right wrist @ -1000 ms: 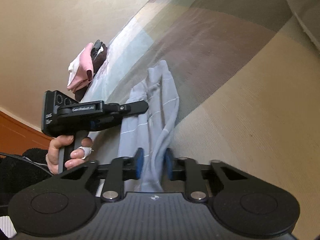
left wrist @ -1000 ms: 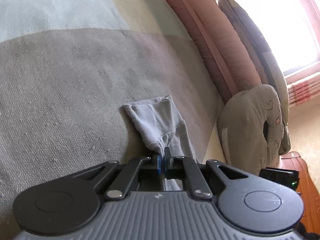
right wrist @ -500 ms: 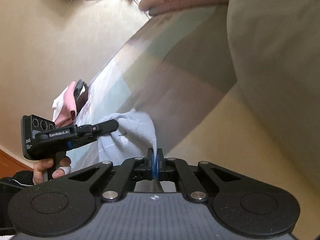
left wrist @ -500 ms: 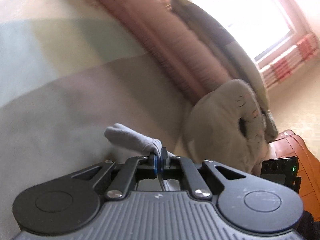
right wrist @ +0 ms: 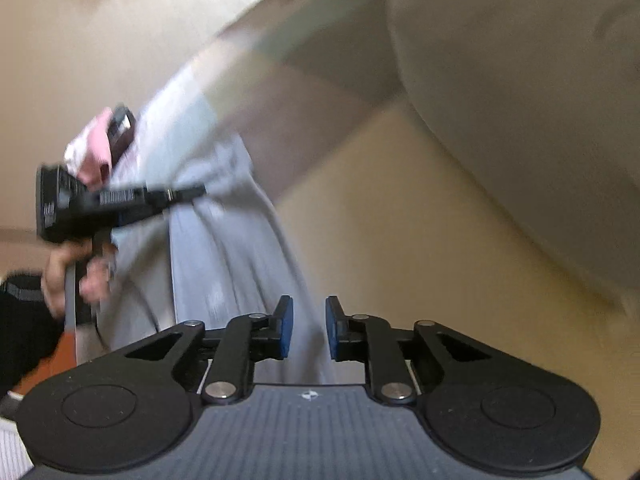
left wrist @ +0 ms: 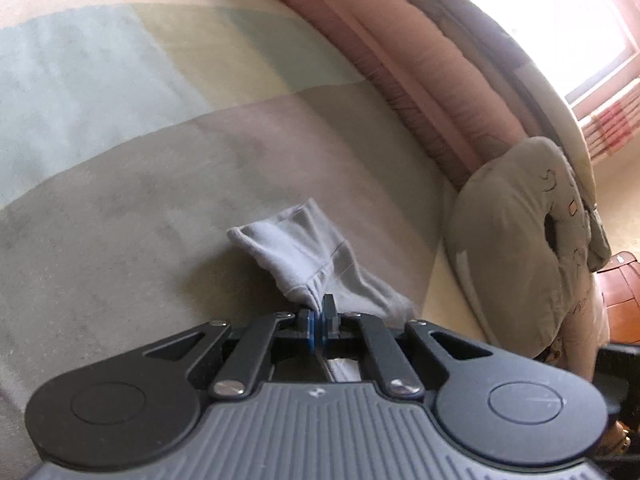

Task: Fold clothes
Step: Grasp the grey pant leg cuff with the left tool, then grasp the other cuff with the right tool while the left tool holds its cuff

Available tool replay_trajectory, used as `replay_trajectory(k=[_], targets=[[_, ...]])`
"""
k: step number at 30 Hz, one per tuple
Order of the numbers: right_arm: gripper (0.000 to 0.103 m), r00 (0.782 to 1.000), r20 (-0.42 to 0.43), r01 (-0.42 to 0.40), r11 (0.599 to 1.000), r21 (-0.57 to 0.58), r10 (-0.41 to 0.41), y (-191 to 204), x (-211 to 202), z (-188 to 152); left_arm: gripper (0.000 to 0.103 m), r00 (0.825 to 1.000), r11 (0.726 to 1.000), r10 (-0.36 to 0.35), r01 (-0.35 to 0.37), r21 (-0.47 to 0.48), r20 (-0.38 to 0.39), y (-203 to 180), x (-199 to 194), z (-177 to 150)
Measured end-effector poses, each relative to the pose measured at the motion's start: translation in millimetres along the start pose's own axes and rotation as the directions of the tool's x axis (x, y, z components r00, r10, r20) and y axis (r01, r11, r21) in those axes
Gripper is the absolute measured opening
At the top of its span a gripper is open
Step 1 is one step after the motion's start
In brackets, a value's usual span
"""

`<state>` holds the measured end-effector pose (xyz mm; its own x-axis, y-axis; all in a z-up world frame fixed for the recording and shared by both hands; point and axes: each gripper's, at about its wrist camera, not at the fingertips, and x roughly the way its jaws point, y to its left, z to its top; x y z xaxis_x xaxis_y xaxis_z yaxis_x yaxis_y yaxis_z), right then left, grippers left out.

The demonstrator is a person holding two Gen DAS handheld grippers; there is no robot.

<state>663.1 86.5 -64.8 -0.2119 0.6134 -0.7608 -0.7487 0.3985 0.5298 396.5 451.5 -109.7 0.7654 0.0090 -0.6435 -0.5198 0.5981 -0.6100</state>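
A: Status on the fold?

B: Left gripper (left wrist: pixel 319 312) is pinched tight on a bunched edge of the pale grey-blue soft cotton garment (left wrist: pixel 296 252). Looks like a cuff or hem end, can't tell which. That end is lifted a little; the rest trails down onto the striped woven bed cover in grey, tan and pale green (left wrist: pixel 120 168).

A: Right side?

B: Right gripper (right wrist: pixel 309 330) has its jaws standing apart, nothing between them. The garment (right wrist: pixel 224 264) runs under and ahead of it, long and rumpled. View is motion-blurred.

A: So half-folded or not?

B: Not a neat fold as it lies. It's stretched lengthwise between the two tools, creased, no squared-off stack visible. Could be getting laid out for a fold, or one end is being carried over onto the other. Frames fit both.

A: Anything else around?

B: Person's left hand (right wrist: pixel 66 276) on the handle, dark sleeve. Pink-and-white bundle of cloth (right wrist: pixel 94 148) at the far bed edge, too blurred to say whether it's folded. Round beige plush cushion (left wrist: pixel 520 248) near the headboard side.

A: Left to do?

B: In my judgement, most of it: flatten, align edges, fold.
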Motion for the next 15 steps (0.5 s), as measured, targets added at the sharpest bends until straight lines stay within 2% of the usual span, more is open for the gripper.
replay_trajectory(k=[5, 12, 15], targets=[[0.026, 0.989, -0.15, 0.024, 0.998, 0.061, -0.015, -17, -25, -53, 0.003, 1.0, 1.0, -0.008, 0.008, -0.03, -0.01, 5, 9, 1], [0.025, 0.979, -0.166, -0.076, 0.968, 0.24, 0.118, -42, -27, -89, 0.004, 1.0, 0.999, -0.004, 0.003, -0.032, -0.013, 4, 11, 1], [0.025, 0.974, -0.151, -0.133, 0.967, 0.218, 0.169, -42, -15, -83, 0.004, 1.0, 1.0, 0.007, -0.007, -0.022, -0.017, 1, 12, 2]])
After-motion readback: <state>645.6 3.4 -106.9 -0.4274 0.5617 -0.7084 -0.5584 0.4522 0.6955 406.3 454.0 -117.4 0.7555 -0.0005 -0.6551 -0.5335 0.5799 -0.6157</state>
